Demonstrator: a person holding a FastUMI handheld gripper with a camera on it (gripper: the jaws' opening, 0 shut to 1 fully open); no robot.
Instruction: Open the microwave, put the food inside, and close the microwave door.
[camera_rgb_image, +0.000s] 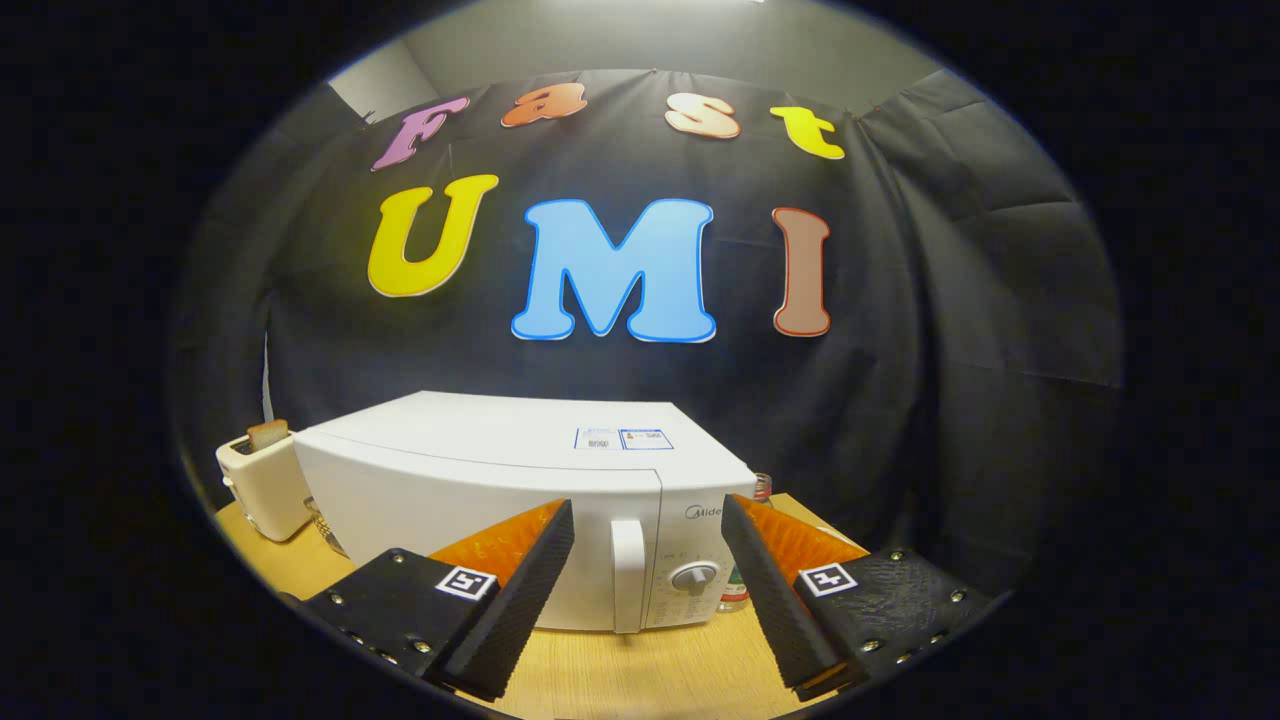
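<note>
A white microwave sits with its door closed on a light wooden table at the lower centre of the frame, its vertical handle and a round dial facing the camera. The gripper hovers in front with its fingers spread wide, holding nothing; the handle lies between them, a little beyond the tips. At lower left, beside the microwave, stands a pale toaster with a slice of bread poking up from its slot.

Toaster, bottle, wooden table
</note>
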